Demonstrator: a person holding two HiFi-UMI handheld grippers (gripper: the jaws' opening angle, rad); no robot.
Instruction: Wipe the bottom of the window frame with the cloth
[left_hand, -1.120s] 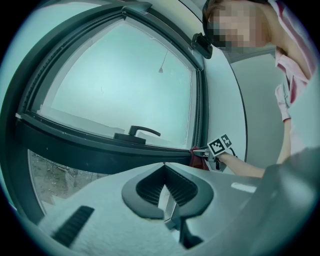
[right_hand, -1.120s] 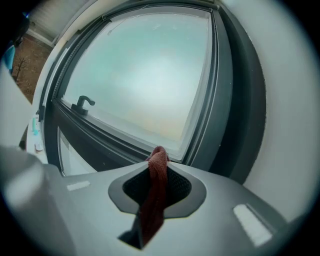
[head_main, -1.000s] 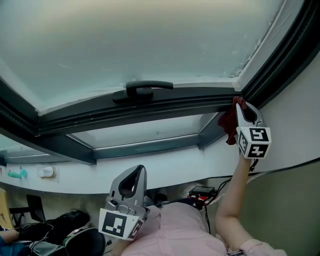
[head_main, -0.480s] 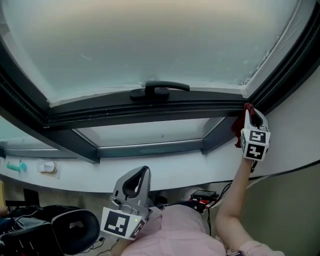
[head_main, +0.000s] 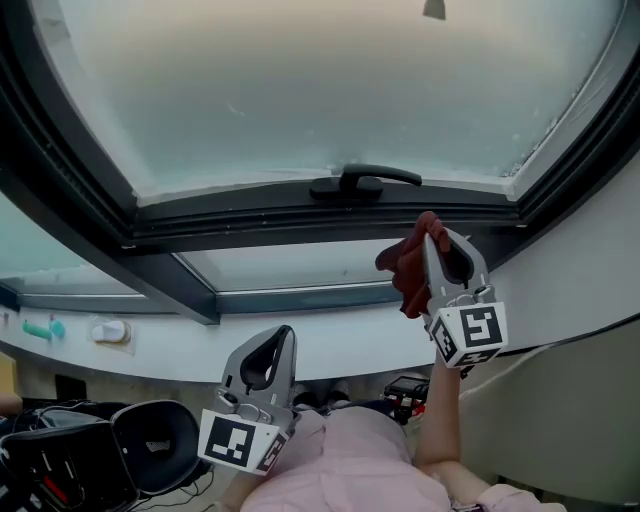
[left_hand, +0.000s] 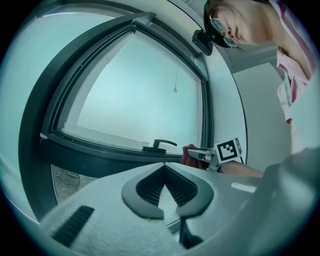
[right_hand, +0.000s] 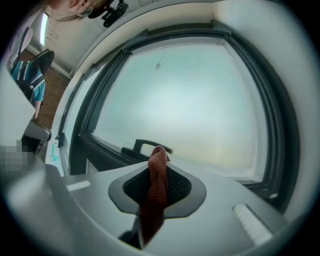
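Note:
A dark red cloth (head_main: 405, 265) hangs bunched from my right gripper (head_main: 432, 234), which is shut on it. It is held just below the dark bottom rail of the window frame (head_main: 250, 215), a little right of the black window handle (head_main: 365, 183). In the right gripper view the cloth (right_hand: 157, 187) sticks up between the pads, with the handle (right_hand: 149, 146) beyond it. My left gripper (head_main: 283, 336) is low, by the person's chest, shut and holding nothing. Its own view looks past the closed left gripper (left_hand: 164, 168) at the handle (left_hand: 161, 145) and the cloth (left_hand: 189, 154).
A white sill (head_main: 330, 345) runs under the lower fixed pane. The white wall (head_main: 590, 270) closes in on the right of the frame. Below are a black chair (head_main: 150, 450), cables with a small device (head_main: 405, 388), and a teal item (head_main: 42, 328) at far left.
My right gripper and the cloth have left the frame's bottom right corner and moved left, toward the handle. The left gripper has stayed low.

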